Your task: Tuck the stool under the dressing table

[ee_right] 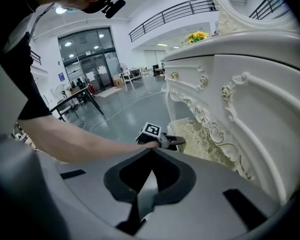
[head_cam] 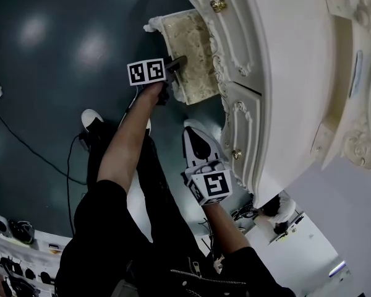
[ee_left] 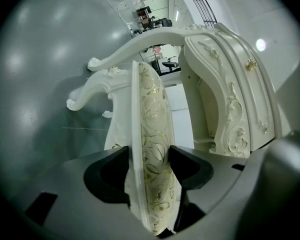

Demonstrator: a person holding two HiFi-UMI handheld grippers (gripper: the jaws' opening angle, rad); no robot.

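Item: stool (head_cam: 195, 54), cream carved frame with a gold-patterned cushion; location: directly ahead of the left claw (head_cam: 178, 64), its near edge set between the jaws, its far side already hidden beneath the front of the dressing table (head_cam: 284, 73). Left claw, state: clamped on the stool seat, one pad on the white frame edge and the other on the cushion, the seat seen edge-on between them in the left gripper view (ee_left: 152, 149). Axis: the seat runs straight away from this claw along its own pointing line, with the table's carved drawer block (ee_left: 225, 84) ahead and to one side of it; judged: a push along that line carries the stool further under, and any skew towards the drawer block risks the frame knocking the carving. Right claw (head_cam: 193, 129), state: jaws together, nothing between them; location: well apart from the stool, back near the person, beside the table's front. Nearer hand: the left one, already on the seat; the right looks on from behind, the left claw (ee_right: 175, 142) and stool (ee_right: 200, 144) ahead of it.
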